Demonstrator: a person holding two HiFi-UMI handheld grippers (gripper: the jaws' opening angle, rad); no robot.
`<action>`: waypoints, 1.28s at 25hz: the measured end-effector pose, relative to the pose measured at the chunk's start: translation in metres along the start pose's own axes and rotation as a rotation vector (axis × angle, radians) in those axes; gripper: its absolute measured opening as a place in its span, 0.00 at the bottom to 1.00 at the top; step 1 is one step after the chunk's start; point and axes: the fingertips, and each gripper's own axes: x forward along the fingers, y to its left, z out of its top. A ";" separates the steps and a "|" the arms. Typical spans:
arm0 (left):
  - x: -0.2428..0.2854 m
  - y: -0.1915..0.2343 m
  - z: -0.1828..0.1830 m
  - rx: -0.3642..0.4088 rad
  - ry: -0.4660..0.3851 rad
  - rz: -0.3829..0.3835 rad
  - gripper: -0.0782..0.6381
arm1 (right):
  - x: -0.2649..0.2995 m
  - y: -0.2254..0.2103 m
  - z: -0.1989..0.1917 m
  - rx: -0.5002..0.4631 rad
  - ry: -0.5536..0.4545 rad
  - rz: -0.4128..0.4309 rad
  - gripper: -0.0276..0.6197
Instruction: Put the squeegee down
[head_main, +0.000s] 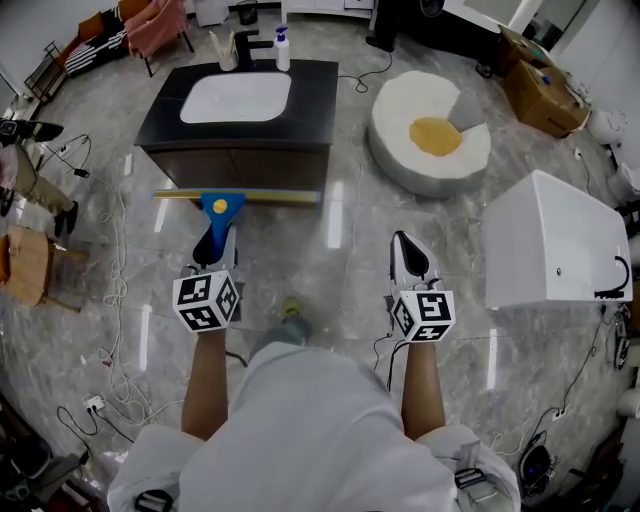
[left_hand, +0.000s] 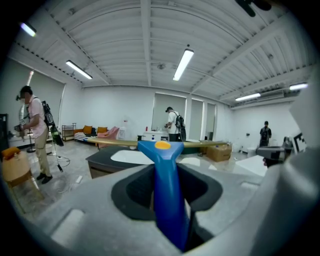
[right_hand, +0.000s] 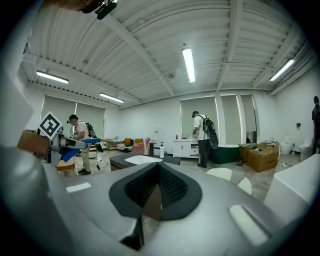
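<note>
Smooth blue plastic squeegee (head_main: 221, 205) with a brass-toned metal bar; glossy marbled floor (head_main: 350, 262); matt dark counter (head_main: 316, 95)

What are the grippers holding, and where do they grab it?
The left gripper holds the squeegee by its blue handle. The right gripper is shut and holds nothing.

Lighting: bright, even, cool white, from long ceiling strip lamps (right_hand: 189, 65) overhead in both gripper views; shadows are soft and faint, and the glossy marble floor (head_main: 360, 280) carries pale upright glare streaks to left and right. Optics: all three views are fisheye, with straight lines bowed toward the edges and black vignetted corners in the gripper views. Focus: the head view is fairly sharp at centre and softer at its rim; in the gripper views the near foreground is smeared and the far room is mildly soft.
</note>
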 end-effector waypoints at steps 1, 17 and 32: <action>0.009 0.007 0.003 -0.002 0.003 -0.004 0.29 | 0.011 0.001 0.003 -0.005 0.003 -0.002 0.05; 0.110 0.087 0.029 -0.020 0.029 -0.060 0.29 | 0.128 0.008 0.029 -0.036 0.023 -0.067 0.05; 0.169 0.098 0.039 -0.021 0.028 -0.075 0.29 | 0.185 -0.017 0.041 -0.022 -0.003 -0.087 0.05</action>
